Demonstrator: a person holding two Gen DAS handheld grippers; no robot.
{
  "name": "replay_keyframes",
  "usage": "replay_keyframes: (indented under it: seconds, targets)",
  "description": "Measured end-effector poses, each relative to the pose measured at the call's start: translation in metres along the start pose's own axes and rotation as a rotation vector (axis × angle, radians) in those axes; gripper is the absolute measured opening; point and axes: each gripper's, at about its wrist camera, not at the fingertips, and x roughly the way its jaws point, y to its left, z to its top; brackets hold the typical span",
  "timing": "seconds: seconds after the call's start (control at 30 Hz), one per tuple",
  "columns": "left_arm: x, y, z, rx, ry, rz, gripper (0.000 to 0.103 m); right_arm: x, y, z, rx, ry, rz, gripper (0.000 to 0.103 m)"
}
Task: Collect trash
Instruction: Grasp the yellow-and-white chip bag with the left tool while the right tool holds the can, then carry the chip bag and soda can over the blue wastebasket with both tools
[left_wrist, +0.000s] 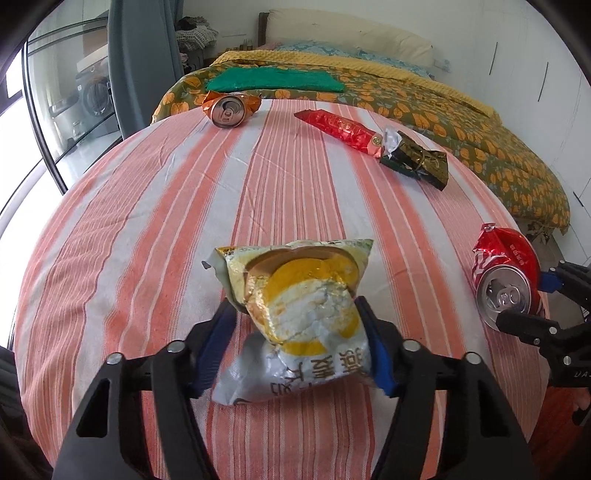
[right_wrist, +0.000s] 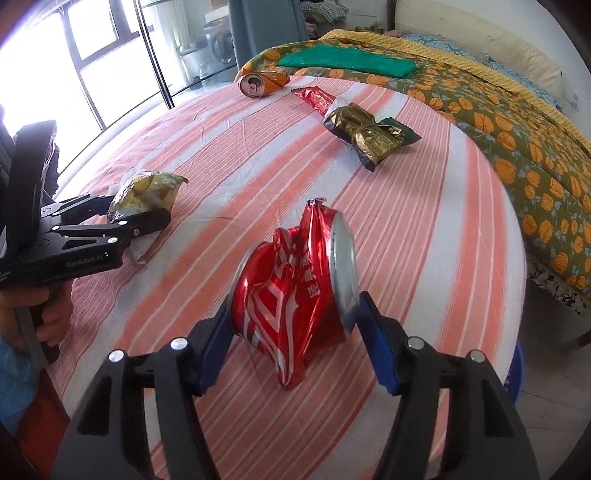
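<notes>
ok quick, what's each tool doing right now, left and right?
Left tool: closed on the yellow snack bag.
Right tool: closed on the crushed red can.

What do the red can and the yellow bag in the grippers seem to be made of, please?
Red can: thin metal, likely aluminium, glossy print, bare silvery end, sharply crumpled. Yellow bag: probably plastic film, shiny, creased, printed.

Red crushed can (right_wrist: 291, 295); yellow-white wrapper (left_wrist: 299, 310); orange-white striped cloth (left_wrist: 166, 206).
</notes>
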Motion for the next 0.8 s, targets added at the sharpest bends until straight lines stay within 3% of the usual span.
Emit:
replay_keyframes:
  seconds: [0.07,0.17,0.8]
  targets:
    - [-0.004,-0.003,-0.002,0.014,-0.014,0.016,0.045,-0.007,-0.001,-0.002,0.009,-0.015,0.000,0.063]
    - [-0.010,-0.006,-0.004,0.013,-0.024,0.014,0.042,-0.019,-0.006,-0.007,0.049,-0.039,0.018,0.062]
    - [-0.047,-0.030,-0.013,0.072,-0.122,0.087,0.040,-0.041,-0.004,-0.013,0.081,-0.080,0.052,0.062]
